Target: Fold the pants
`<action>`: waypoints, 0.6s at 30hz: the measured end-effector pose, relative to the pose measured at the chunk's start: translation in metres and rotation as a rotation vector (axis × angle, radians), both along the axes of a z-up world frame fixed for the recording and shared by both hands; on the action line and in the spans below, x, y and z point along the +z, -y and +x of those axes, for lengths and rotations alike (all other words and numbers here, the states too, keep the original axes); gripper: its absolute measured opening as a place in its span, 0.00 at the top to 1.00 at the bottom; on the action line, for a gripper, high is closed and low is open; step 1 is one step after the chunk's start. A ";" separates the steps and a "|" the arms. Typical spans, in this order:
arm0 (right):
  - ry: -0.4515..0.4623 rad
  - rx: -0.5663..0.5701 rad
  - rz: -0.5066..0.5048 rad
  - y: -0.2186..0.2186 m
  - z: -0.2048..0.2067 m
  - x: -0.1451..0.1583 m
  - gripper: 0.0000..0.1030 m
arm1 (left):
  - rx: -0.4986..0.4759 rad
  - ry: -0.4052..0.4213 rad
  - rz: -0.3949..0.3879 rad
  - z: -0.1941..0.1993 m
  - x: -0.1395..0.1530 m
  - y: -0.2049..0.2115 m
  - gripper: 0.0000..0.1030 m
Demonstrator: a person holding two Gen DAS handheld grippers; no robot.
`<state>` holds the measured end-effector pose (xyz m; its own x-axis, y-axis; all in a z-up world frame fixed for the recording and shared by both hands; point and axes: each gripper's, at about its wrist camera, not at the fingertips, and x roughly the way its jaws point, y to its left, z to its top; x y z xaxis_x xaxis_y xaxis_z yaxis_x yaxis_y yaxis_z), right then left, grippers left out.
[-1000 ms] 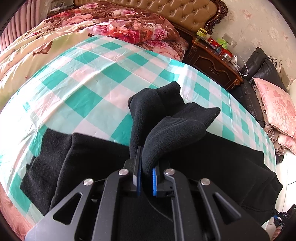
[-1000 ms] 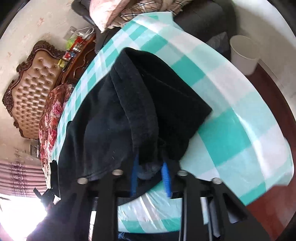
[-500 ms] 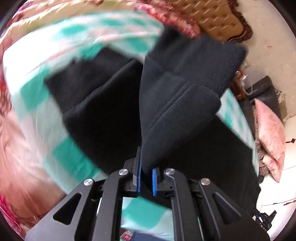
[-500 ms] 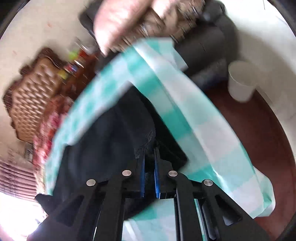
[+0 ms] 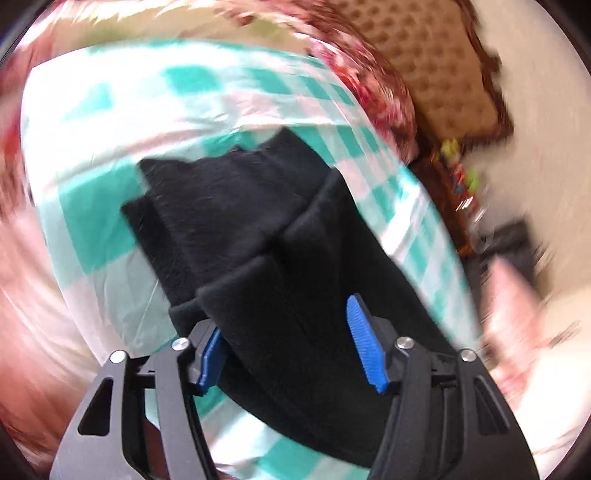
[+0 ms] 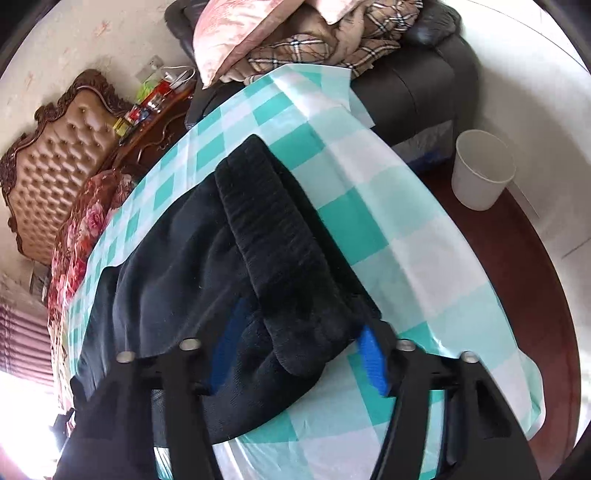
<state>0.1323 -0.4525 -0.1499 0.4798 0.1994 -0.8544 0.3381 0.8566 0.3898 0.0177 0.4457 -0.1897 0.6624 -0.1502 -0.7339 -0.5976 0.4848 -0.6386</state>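
Your black pants (image 5: 280,236) lie spread on the teal-and-white checked cloth (image 5: 110,218), and both of your tools hover right over them with fabric bunched between the blue pads. Your left gripper (image 5: 291,347) has its fingers spread wide; a fold of the pants sits in the gap, but the right-hand pad shows bare, so nothing is pinched. Your right gripper (image 6: 299,354) is likewise parted wide, with the thick ribbed waistband (image 6: 273,229) running up from between its pads, loose rather than clamped. The left wrist view is smeared with motion blur, yet it alone shows the stacked, doubled-over leg ends, their edges stepped one past the other on the cloth. The right wrist view is sharp and shows what the left cannot: the waistband end near the cloth's corner, the cloth's edge hanging over the side, a white bucket (image 6: 480,170) on the dark red floor, and a dark leather sofa (image 6: 417,85) piled with a pink pillow (image 6: 236,33) and a plaid blanket (image 6: 325,48). Both views catch the tufted tan headboard (image 6: 51,177), the floral quilt (image 6: 88,221) and a carved wooden nightstand (image 6: 155,125) crowded with small bright items. Any labels on those items are too small to read, and the pants show no readable writing.
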 end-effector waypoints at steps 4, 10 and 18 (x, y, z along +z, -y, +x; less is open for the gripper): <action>0.005 0.021 -0.012 -0.003 0.003 -0.001 0.79 | 0.010 -0.006 -0.024 0.003 -0.014 -0.016 0.91; 0.080 0.038 -0.014 -0.002 -0.010 0.033 0.87 | -0.006 0.010 0.076 -0.002 0.010 -0.007 0.92; 0.085 0.053 -0.010 -0.004 -0.016 0.037 0.87 | 0.018 0.006 0.039 -0.019 0.006 -0.007 0.92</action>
<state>0.1164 -0.4489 -0.1125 0.5399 0.2183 -0.8129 0.2582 0.8763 0.4068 -0.0014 0.4522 -0.1838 0.6691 -0.1099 -0.7350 -0.6027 0.4985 -0.6231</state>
